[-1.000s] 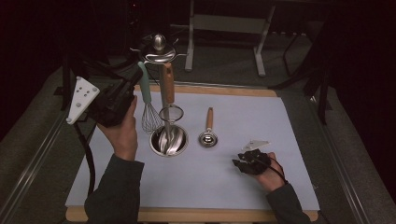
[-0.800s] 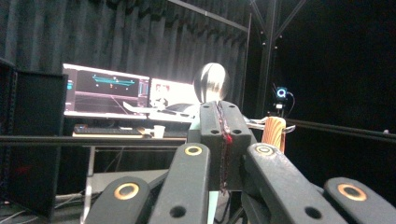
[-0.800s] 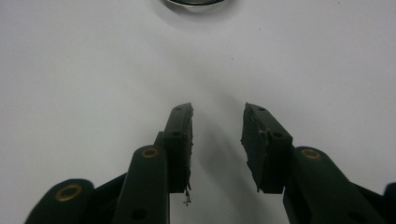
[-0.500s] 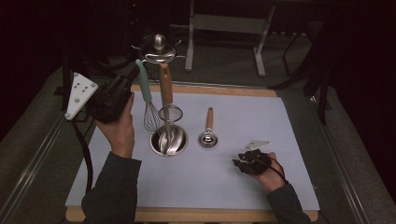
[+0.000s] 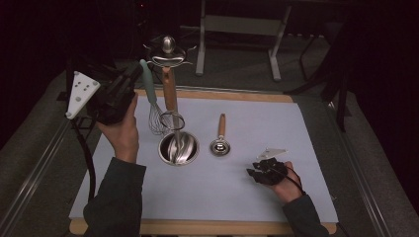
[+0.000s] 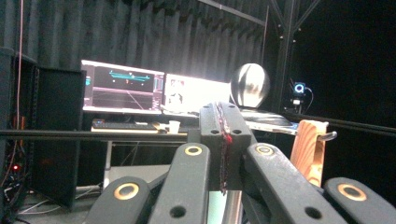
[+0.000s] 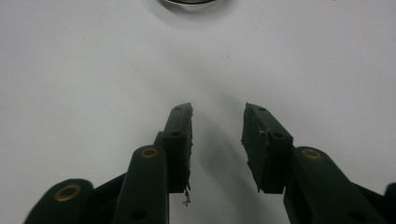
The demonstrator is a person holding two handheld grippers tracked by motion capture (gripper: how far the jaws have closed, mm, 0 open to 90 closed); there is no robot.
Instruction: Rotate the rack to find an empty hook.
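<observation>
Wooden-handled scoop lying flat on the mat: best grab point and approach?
Grip the scoop by its wooden handle, mid-length, coming straight down with jaws across it. The handle lies flat, straight and slim, pointing away from the person, with bare mat on both sides. The metal bowl at the near end is round and slippery.

No readable text, labels or numbers; monitors (image 6: 123, 86) too blurred to read.

Each gripper has a black body with two black jaws on link arms fitted with brass-coloured pivot bushings. The left gripper (image 5: 114, 96) carries a grey triangular plate with holes beside its body; the right gripper (image 5: 264, 171) likewise. Black cables trail from the grippers. Dark sleeves are worn.
</observation>
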